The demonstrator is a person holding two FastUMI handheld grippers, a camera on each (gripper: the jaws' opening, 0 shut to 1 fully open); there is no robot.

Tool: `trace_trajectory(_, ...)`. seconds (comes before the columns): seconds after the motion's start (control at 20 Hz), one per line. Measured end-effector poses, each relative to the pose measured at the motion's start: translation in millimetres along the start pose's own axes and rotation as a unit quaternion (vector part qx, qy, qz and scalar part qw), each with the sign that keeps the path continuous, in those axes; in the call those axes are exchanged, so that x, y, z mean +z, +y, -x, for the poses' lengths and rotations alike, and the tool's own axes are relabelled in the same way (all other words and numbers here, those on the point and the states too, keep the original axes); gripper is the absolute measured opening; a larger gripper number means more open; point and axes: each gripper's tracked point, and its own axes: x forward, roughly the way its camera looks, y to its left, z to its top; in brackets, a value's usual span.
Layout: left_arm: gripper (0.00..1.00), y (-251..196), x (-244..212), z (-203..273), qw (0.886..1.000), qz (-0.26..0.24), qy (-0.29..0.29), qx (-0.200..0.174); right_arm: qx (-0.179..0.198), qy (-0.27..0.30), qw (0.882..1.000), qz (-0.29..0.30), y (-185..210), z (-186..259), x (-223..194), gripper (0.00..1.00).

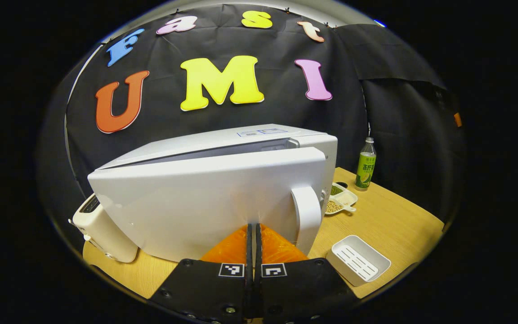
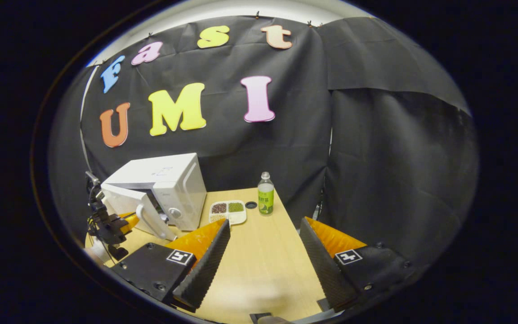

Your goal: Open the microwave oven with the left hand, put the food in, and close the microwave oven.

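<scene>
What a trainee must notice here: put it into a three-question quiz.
1. True or false: the microwave door is fully closed.
2. Pick one: the right gripper, above the wooden table, is A) open and empty, B) shut on food, C) shut and empty.
3. In a word: how do the left gripper's fingers stand at the door?

Key: 1 false, the door stands ajar. 2 A. 3 shut.
</scene>
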Motion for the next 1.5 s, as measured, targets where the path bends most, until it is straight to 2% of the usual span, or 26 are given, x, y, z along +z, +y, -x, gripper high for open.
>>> trace_trajectory(0.05, 0.0, -2.1, 1.7, -5.2, 1.0, 0.006, -0.001, -0.002, 0.0, 0.001, 1.0, -0.001, 0.7, -0.7, -1.1, 0.92)
trace_trajectory(0.15, 0.0, -3.6, 4.2, -13.0, 1.0, 0.017, -0.001, -0.003, -0.001, 0.002, 1.0, -0.003, 2.3, -0.3, -0.9, 0.92)
trace_trajectory(0.2, 0.1, -4.4, 6.5, -17.7, 1.0, 0.022, -0.001, -0.003, -0.002, 0.002, 1.0, -0.002, 2.8, 0.1, -0.8, 0.92)
trace_trajectory(0.25, 0.0, -3.0, 8.6, -23.1, 1.0, 0.026, -0.002, -0.003, -0.002, 0.002, 1.0, 0.0, 3.9, -0.5, -1.0, 0.92)
trace_trajectory(0.35, 0.0, -2.1, 10.9, -31.7, 0.999, 0.034, -0.001, -0.003, -0.007, 0.003, 1.0, 0.005, 3.0, 0.0, -2.2, 0.92)
trace_trajectory(0.4, 0.1, -1.9, 11.0, -31.5, 0.999, 0.04, 0.003, -0.002, -0.009, 0.004, 1.0, 0.003, 2.6, 1.1, -2.0, 0.92)
trace_trajectory(0.45, 0.0, -2.3, 11.0, -32.2, 0.999, 0.041, 0.001, -0.003, -0.009, 0.004, 1.0, 0.0, 3.1, 0.9, -2.7, 0.92)
trace_trajectory(0.6, 0.0, -2.5, 10.6, -32.2, 0.999, 0.038, 0.001, -0.004, -0.01, 0.01, 1.0, -0.007, 5.4, -0.9, -5.7, 0.92)
trace_trajectory(0.65, 0.1, -1.9, 10.4, -32.5, 0.999, 0.04, 0.001, -0.003, -0.011, 0.012, 1.0, -0.008, 6.7, -0.7, -6.4, 0.92)
trace_trajectory(0.7, 0.0, -2.2, 11.0, -32.8, 0.999, 0.041, 0.001, -0.002, -0.009, 0.012, 1.0, -0.01, 8.9, -0.2, -6.4, 0.92)
trace_trajectory(0.75, 0.1, -1.3, 11.6, -33.8, 0.999, 0.039, -0.001, 0.002, -0.008, 0.012, 1.0, -0.009, 11.9, 1.4, -6.1, 0.92)
trace_trajectory(0.8, 0.1, 0.1, 12.5, -37.8, 0.999, 0.039, 0.001, 0.005, -0.006, 0.012, 1.0, -0.006, 14.0, 2.3, -4.7, 0.92)
trace_trajectory(0.85, 0.0, 0.9, 15.1, -45.0, 0.999, 0.041, -0.001, 0.008, -0.003, 0.011, 1.0, -0.003, 17.8, 3.8, -4.4, 0.92)
trace_trajectory(0.9, 0.0, -0.9, 10.4, -42.5, 0.998, 0.054, 0.02, 0.012, -0.001, 0.011, 1.0, 0.0, 20.8, 4.2, -3.0, 1.0)
trace_trajectory(0.95, 0.0, -3.0, 11.2, -44.9, 0.998, 0.06, 0.014, 0.016, 0.003, 0.01, 1.0, 0.003, 25.0, 5.2, -1.4, 1.0)
trace_trajectory(1.25, 0.0, -0.7, 23.9, -12.0, 0.999, 0.037, 0.009, 0.029, 0.032, -0.008, 0.999, 0.01, 53.7, 12.2, 10.7, 1.0)
trace_trajectory(1.3, 0.0, 1.8, 27.4, -1.9, 0.999, 0.029, 0.006, 0.032, 0.04, -0.013, 0.999, 0.01, 61.3, 13.0, 13.0, 0.92)
trace_trajectory(1.35, 0.0, 5.0, 32.7, 8.3, 0.999, 0.02, 0.003, 0.039, 0.046, -0.016, 0.999, 0.011, 68.2, 14.1, 15.0, 0.92)
trace_trajectory(1.4, 0.0, 8.4, 36.1, 19.0, 0.999, 0.011, 0.001, 0.045, 0.053, -0.019, 0.998, 0.011, 75.6, 14.2, 17.4, 1.0)
trace_trajectory(1.45, 0.0, 5.3, 39.4, 27.5, 0.999, 0.009, -0.001, 0.036, 0.062, -0.023, 0.998, 0.01, 83.7, 16.0, 19.7, 0.99)
trace_trajectory(1.5, 0.06, -1.4, 42.0, 34.5, 1.0, 0.007, 0.001, 0.025, 0.07, -0.028, 0.997, 0.011, 92.3, 17.6, 22.8, 0.99)
